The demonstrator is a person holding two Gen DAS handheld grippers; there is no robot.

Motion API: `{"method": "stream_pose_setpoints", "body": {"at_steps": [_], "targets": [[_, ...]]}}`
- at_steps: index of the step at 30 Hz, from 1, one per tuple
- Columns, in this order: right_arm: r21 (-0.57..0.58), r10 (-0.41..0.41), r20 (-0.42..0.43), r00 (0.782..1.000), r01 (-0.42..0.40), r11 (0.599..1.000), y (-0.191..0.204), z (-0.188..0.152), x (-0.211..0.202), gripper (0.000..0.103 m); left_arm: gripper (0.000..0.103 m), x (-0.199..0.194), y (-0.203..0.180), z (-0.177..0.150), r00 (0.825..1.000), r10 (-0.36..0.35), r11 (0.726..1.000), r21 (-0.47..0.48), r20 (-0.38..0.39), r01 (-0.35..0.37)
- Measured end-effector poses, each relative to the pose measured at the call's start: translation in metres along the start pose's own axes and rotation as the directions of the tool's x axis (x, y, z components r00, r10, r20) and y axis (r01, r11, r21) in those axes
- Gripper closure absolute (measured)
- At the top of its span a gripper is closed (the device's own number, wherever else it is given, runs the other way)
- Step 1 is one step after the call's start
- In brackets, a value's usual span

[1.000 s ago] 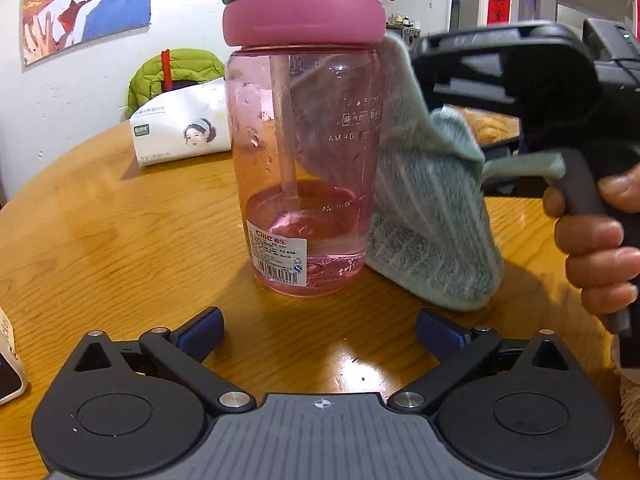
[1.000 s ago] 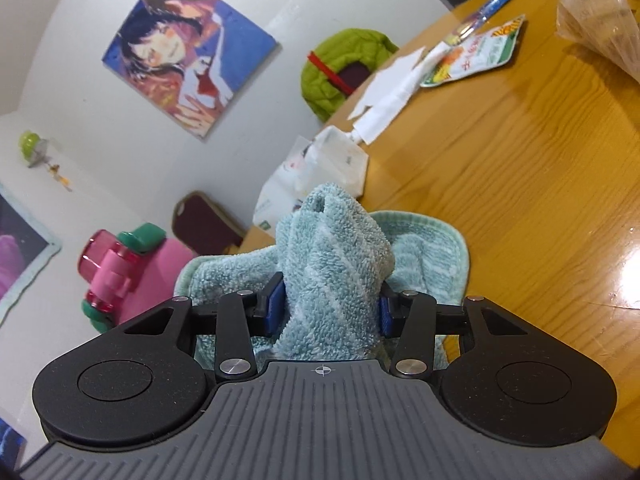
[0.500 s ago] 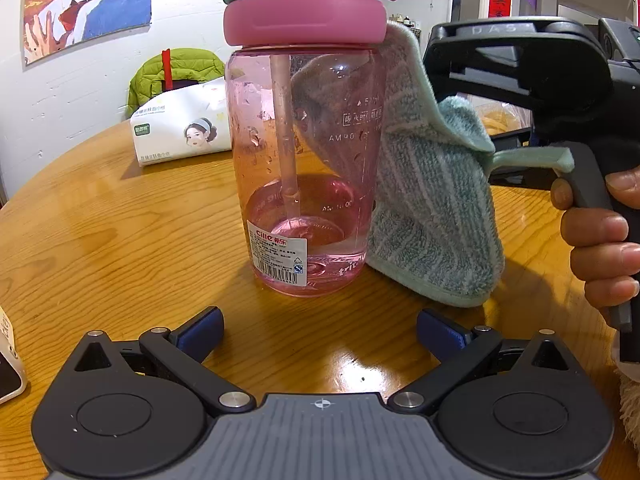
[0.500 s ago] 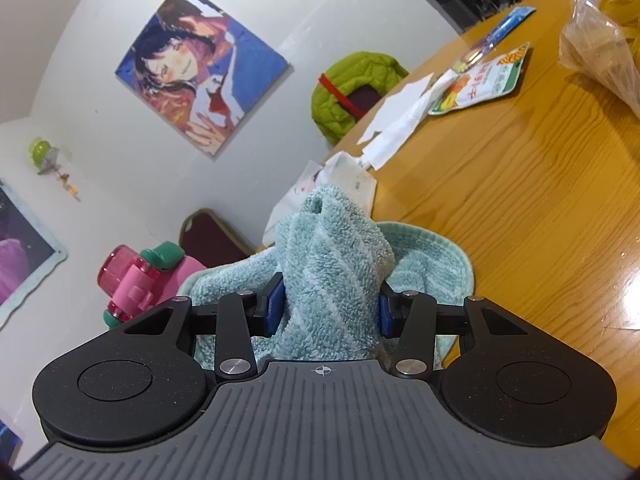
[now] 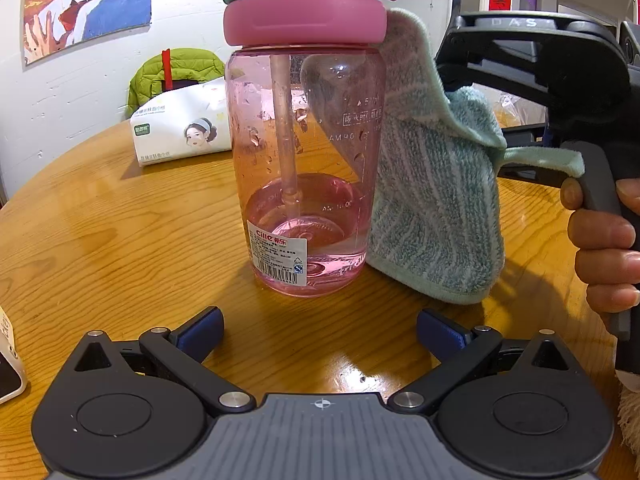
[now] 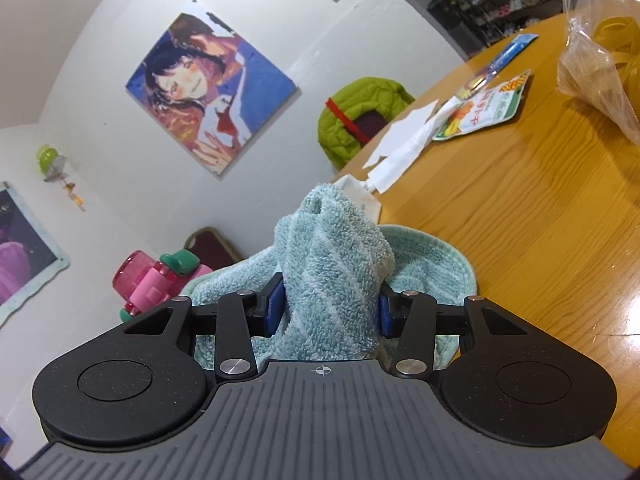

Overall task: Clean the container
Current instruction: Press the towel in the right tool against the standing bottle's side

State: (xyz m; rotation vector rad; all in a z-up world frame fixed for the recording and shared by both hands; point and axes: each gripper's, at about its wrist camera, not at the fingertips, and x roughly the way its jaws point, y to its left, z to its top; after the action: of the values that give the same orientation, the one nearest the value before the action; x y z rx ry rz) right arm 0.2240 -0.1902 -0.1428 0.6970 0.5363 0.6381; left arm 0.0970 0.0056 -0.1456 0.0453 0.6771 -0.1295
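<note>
Towel (image 5: pixel 436 200) higher above wooden table (image 5: pixel 120 232).

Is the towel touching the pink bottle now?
Touching. The left wrist view shows the towel pressed against the side of the pink bottle, under its lid.

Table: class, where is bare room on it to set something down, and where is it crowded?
Bare table lies left of the bottle, between it and the tissue pack, and in front, before the open left gripper. Right of the bottle is crowded: the towel in the right gripper presses against it.
</note>
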Motion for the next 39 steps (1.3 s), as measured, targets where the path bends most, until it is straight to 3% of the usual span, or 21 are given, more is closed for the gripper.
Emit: {"method": "stream_pose_setpoints", "body": {"at_steps": [39], "targets": [[0.023, 0.007, -0.039, 0.999, -0.006, 1.000, -0.0089, -0.0045, 0.0087, 0.053, 0.000, -0.0032, -0.0016, -0.0014, 1.000, 0.000, 1.000, 0.000, 0.000, 0.000]]}}
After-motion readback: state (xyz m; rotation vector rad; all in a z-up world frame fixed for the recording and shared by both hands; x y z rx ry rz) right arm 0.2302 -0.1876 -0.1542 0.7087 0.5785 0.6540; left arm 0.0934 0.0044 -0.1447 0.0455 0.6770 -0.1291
